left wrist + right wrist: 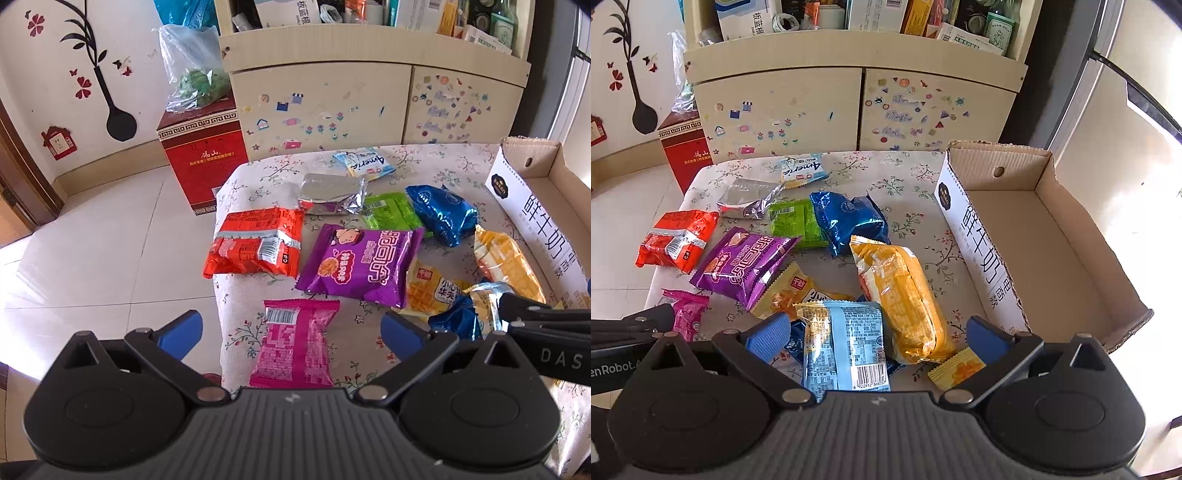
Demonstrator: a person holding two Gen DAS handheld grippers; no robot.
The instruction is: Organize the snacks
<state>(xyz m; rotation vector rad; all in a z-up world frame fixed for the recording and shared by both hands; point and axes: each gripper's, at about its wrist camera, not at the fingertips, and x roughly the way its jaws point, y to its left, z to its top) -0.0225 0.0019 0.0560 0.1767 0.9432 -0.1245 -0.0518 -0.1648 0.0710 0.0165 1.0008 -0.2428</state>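
Several snack packets lie on a floral-cloth table [258, 177]. My left gripper [291, 328] is open, its fingers either side of a pink packet [295, 343]. Ahead lie a purple packet [362, 266], a red packet [255, 247], a silver packet [332, 194], a green one [391, 214] and a blue one [443, 214]. My right gripper [879, 336] is open over a light-blue packet [846, 347], beside an orange packet [905, 295]. An open cardboard box [1045, 236] stands on the right, nothing seen inside.
A cream cabinet [321, 107] with stickers stands behind the table. A red carton [203, 155] with a plastic bag on top sits on the tiled floor at left. A small yellow packet [956, 369] lies by the right gripper's right finger.
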